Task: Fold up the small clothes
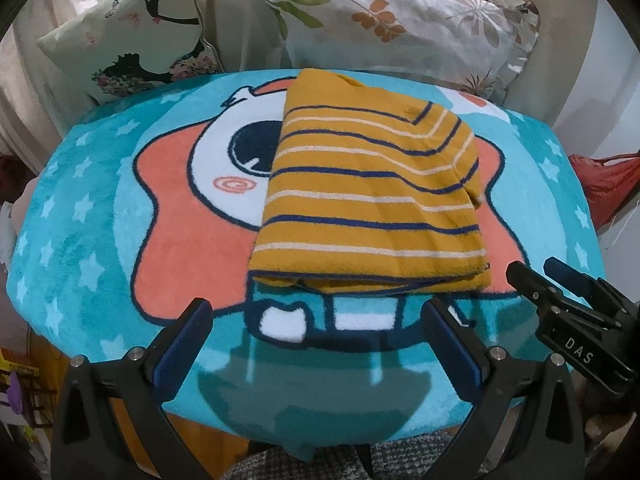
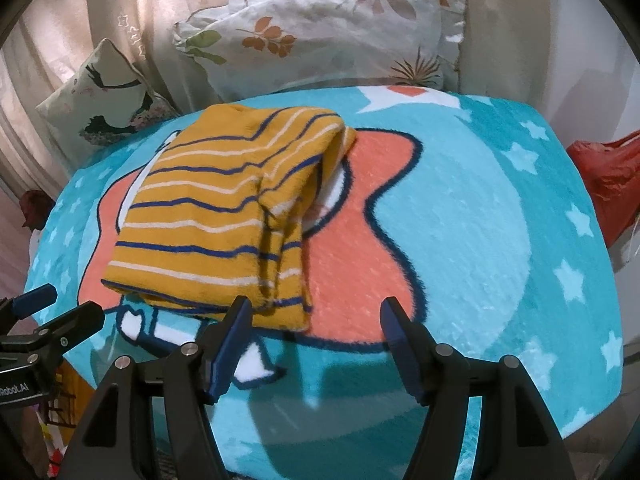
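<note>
- The mustard striped garment [image 1: 372,196] lies folded into a thick oblong, its long axis running straight away from the left tongs [image 1: 318,322] toward the far pillows.
- Its near short end, a stacked edge of several layers, faces the left tongs and sits just beyond their tips; the plain mustard end points away.
- Navy and cream stripes run across the oblong, at right angles to the long axis.
- Seen from the right tongs [image 2: 316,320], the garment [image 2: 224,216] lies ahead and to their left, with a sleeve-like flap doubled over along its right side and a loose hem corner just beyond the left finger [image 2: 230,344].
- The left tongs hold nothing: jaws spread wide, blue-padded fingers apart above the blanket, not touching the cloth.
- The right tongs are likewise spread and empty; whether the left finger brushes the hem cannot be told.
- The right tongs [image 1: 560,280] also show at the right edge of the left wrist view, beside the garment's near right corner.
- The garment rests on a teal plush blanket [image 1: 80,216] printed with pale stars and a large coral cartoon star figure, which the garment partly covers.
- Beyond the blanket's far edge stand a floral ruffled pillow [image 1: 400,24] and a green cushion with a dark figure print [image 1: 128,36], backed by beige curtain [image 2: 120,12].
- A red bag [image 2: 608,184] hangs off to the right of the right tongs.
</note>
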The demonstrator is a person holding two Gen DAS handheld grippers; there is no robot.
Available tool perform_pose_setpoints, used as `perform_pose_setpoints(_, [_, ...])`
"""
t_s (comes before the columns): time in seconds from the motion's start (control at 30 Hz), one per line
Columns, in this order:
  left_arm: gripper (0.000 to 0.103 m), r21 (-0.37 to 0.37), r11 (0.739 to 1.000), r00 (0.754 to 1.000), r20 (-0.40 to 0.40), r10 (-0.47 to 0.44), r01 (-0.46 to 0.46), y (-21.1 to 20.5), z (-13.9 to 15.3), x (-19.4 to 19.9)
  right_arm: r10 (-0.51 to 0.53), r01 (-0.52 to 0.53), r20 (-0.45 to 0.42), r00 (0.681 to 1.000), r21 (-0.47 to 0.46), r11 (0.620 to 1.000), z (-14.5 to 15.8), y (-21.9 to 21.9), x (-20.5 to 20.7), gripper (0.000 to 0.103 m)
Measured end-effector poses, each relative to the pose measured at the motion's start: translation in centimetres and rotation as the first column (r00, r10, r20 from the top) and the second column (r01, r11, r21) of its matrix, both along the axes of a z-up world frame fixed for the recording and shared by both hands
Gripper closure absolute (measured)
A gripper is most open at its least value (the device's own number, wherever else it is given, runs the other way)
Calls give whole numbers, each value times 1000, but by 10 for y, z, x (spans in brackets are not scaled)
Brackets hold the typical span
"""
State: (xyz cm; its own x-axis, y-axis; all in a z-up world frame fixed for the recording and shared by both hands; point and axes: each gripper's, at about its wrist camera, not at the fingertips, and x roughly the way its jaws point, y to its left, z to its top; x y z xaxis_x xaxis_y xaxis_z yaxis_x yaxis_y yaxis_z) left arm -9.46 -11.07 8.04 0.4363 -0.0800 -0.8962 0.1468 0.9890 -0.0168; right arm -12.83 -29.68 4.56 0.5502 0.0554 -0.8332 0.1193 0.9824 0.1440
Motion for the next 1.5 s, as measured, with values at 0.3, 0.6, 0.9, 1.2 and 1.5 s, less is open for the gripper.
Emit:
perform_pose_setpoints(0.3, [0,-11,1000,1000,-17,-6,6,3,-4,7,-19,20,33,999,-30,999,10,0,5,32])
perform_pose_setpoints(0.6, [0,-24,999,1000,-8,24,-24,33,-2,21,37,-33,134,990,-31,999,47,20,62,42])
perform_pose_setpoints(0.9, [0,-28,997,997,-20,74,-74,79,-4,45,-11,7,-65,998,-62,998,-26,21,144,62])
perform_pose_setpoints(1.2, [0,-28,997,997,-38,64,-65,103,-9,71,-44,49,41,998,-140,989,25,38,165,57])
perform_pose_setpoints(1.5, [0,-18,999,998,-45,39,-39,123,-15,85,-68,60,-38,997,-177,982,7,54,200,53])
